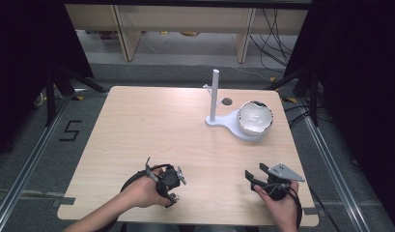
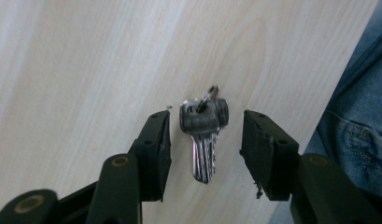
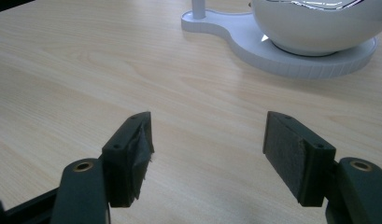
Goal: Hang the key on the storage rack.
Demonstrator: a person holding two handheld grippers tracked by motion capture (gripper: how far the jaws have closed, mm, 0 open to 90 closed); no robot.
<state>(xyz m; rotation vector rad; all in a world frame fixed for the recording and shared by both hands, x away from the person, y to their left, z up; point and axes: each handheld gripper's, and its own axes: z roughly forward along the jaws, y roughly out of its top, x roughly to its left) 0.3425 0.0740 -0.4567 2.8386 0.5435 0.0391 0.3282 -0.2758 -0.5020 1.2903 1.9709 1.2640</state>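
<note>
Keys (image 2: 203, 135) lie flat near the worktop's (image 1: 151, 125) front edge, right between the left claw's (image 2: 205, 149) wide-open jaws, blades running along its reach, so it's nearer by far. Right claw (image 3: 207, 154) gapes wide too, by the front right corner, holding nothing.

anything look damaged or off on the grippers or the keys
The pad lining on the right gripper left jaw looks frayed and peeling. The keys lie flat between the open left gripper jaws, untouched.

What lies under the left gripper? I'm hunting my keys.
A bunch of keys lies flat on the table, between the open left gripper jaws. Beneath the keys is hidden.
</note>
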